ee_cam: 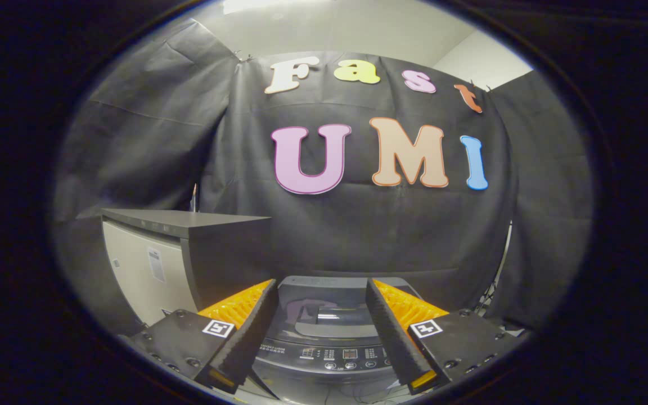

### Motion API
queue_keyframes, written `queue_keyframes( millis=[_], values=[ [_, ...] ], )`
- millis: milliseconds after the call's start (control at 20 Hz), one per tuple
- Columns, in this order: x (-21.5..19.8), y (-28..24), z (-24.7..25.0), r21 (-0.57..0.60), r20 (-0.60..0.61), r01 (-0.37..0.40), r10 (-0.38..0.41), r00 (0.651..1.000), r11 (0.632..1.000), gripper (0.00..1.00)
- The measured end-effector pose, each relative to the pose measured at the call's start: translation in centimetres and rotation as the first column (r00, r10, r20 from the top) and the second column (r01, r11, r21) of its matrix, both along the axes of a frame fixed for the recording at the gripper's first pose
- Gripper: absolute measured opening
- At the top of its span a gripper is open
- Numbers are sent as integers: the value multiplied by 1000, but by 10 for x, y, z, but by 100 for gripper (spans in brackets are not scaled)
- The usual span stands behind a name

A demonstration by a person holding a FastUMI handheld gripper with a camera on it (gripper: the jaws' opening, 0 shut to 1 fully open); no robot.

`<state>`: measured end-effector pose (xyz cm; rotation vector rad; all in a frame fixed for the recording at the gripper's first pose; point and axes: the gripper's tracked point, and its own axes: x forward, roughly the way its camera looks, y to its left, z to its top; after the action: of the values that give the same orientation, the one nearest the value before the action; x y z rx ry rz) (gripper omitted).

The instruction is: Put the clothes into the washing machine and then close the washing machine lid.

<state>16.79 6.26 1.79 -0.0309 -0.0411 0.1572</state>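
My gripper [322,306] is released, its two fingers spread wide and holding nothing. Between them, at my 12 o'clock and a little below, stands the washing machine [324,337] with its lid [324,312] closed flat and the control panel [332,355] toward me. At 10 o'clock stands a grey cabinet [178,253], near the machine.

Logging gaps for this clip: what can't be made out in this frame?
- Washing machine drum: hidden in the gripper view by its closed lid, so its contents can't be told.
- Control panel markings: too small to make out.
- Grey cabinet beside the machine: its lower part is hidden by a finger of the open, empty claw.
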Motion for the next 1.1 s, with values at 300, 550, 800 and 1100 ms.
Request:
queue_keyframes(
  millis=[300, 550, 800, 1100],
  values=[
    [3, 1, 6, 31, 24, -6, 5, 1000, 1000, 97],
    [3, 3, 8, 68, 36, -15, 13, 999, 998, 97],
    [-1, 1, 10, 96, 34, -8, 5, 999, 995, 97],
    [-6, -3, 19, 94, 53, -2, -3, 999, 996, 97]
  ],
)
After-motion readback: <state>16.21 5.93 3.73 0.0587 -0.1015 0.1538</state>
